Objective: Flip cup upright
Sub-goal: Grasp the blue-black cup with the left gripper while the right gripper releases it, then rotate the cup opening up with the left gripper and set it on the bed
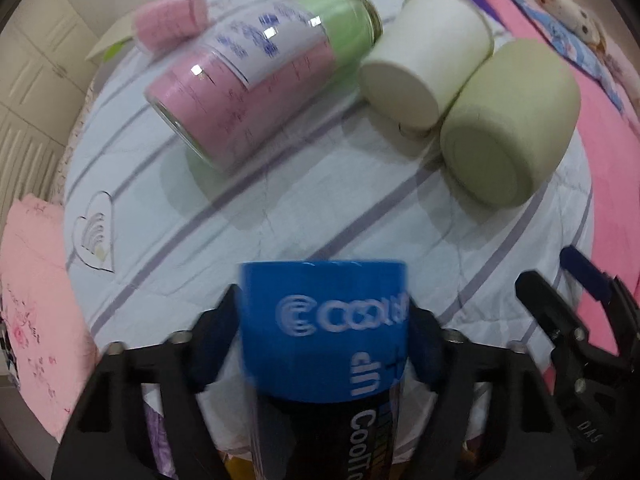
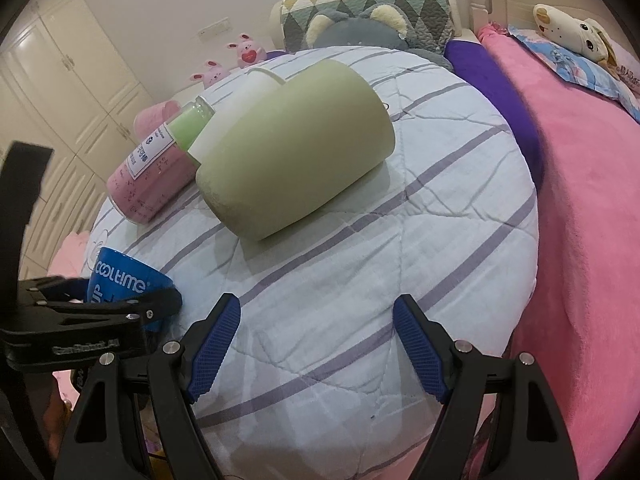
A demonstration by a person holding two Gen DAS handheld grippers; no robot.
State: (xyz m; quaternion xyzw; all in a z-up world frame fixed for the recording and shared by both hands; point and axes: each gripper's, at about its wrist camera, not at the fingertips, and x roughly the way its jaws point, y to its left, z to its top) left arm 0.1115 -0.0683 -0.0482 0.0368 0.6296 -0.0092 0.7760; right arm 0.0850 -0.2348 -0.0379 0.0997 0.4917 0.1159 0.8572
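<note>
Left wrist view: the left gripper (image 1: 322,344) is clamped on the blue cup (image 1: 322,328), held over the striped quilt (image 1: 280,220); its orientation is blurred, probably mid-flip. Right wrist view: the right gripper (image 2: 316,344) gapes, holding nothing (green cup (image 2: 296,152) lies sideways). Next, I judge: set the blue cup down rim-up.

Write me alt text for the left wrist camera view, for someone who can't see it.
The left claw is shut on a blue cup printed with white lettering, above a white quilt with purple stripes. Beyond it, a pink and green glass bottle, a white cup and a pale green cup lie on their sides.
</note>
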